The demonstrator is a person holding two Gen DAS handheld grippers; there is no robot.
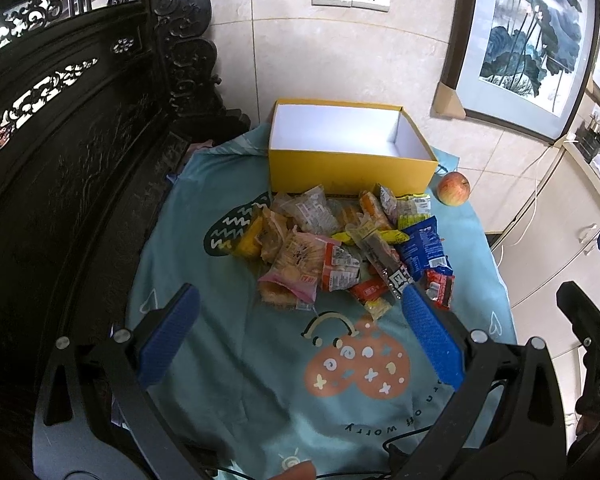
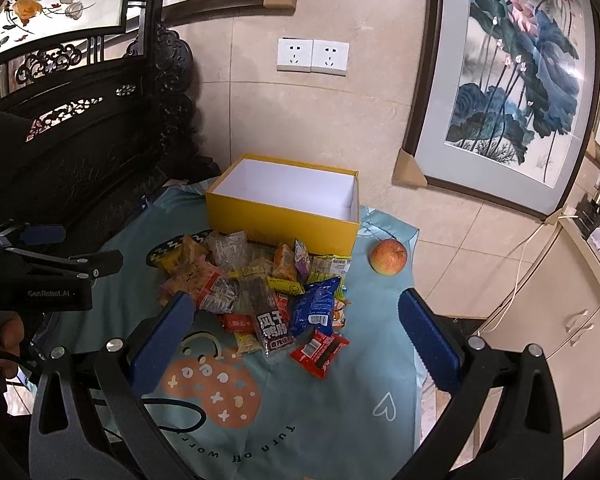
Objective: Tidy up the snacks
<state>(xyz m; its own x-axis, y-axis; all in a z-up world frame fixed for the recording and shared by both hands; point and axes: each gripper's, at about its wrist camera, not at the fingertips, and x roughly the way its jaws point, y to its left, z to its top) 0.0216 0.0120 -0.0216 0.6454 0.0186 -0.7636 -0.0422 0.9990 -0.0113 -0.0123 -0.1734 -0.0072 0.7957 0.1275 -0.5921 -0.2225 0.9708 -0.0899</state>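
item: snack pile (image 2: 260,292), lying mid table (image 2: 340,420) w/ its near edge reaching between right gripper (image 2: 296,340) jaws, so right is sitting nearer. left gripper (image 1: 300,332) hovering just short. both gaping wide, holding nothing. yellow box (image 2: 284,216) sitting empty, far side.

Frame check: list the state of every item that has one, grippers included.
yellow box: lidless, upright, empty.
snack pile: loose heap on the cloth, in front of the box.
apple: whole, alone on the cloth.
left gripper: open, holding nothing.
right gripper: open, holding nothing.
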